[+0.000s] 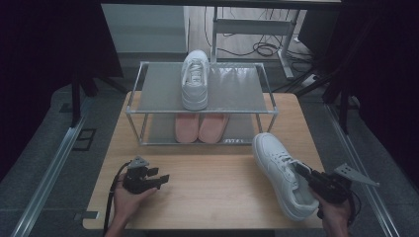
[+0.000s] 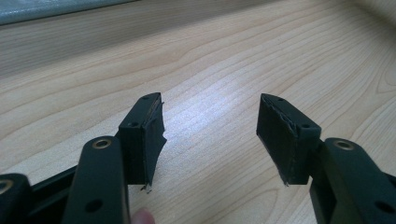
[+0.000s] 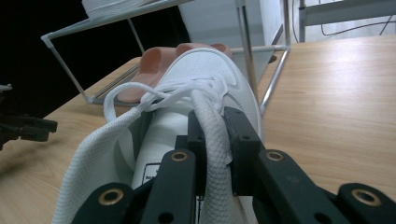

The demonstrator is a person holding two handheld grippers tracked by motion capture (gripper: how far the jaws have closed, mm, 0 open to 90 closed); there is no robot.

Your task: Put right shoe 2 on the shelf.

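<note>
Wooden tabletop (image 1: 207, 187) carries a shoe rack (image 1: 232, 91); the white sneaker (image 1: 284, 173) is pinched at its collar by the right tool (image 1: 307, 176), ahead of which the rack's top shelf awaits. Left tool (image 1: 163, 178) is held spread, idle.

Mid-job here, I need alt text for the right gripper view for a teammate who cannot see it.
The right gripper is shut on the collar edge of a white sneaker that points away toward a metal shoe rack on the wooden table. A pair of pink shoes sits on the rack's lower shelf just beyond the sneaker's toe.
</note>
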